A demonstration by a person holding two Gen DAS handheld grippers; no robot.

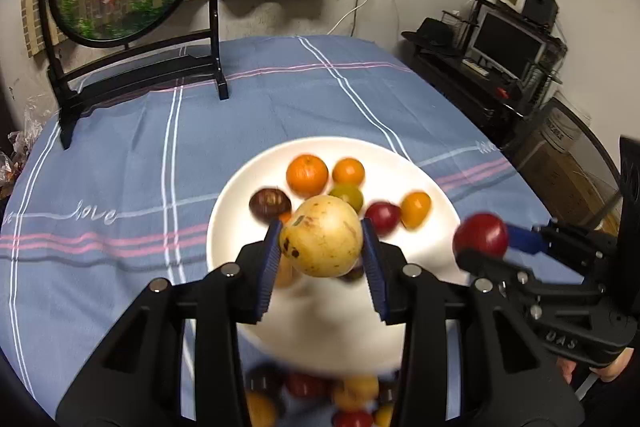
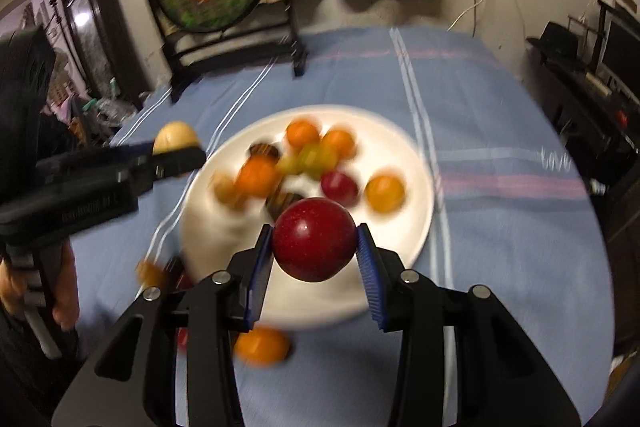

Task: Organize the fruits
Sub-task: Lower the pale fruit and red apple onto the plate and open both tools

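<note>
Above the white plate (image 1: 236,211), I am holding two fruits aloft, one per gripper. The left gripper (image 1: 322,251) is grasping a yellow speckled fruit (image 1: 322,241): both ribbed blue fingers (image 1: 272,259) are pressing its sides near the widest girth, so it cannot roll out. The right gripper (image 2: 316,251) is clamping a dark red fruit (image 2: 314,245) the same way, at its middle. I am keeping both loads over the near half of the plate, where bare white surface shows, because the far half is already carrying oranges, a green fruit and smaller red ones. Several loose fruits (image 1: 352,393) are lying on the blue checked cloth of the bench (image 1: 120,155), just beside the near rim, not yet collected. My judgement: lowering is the step in hand.
</note>
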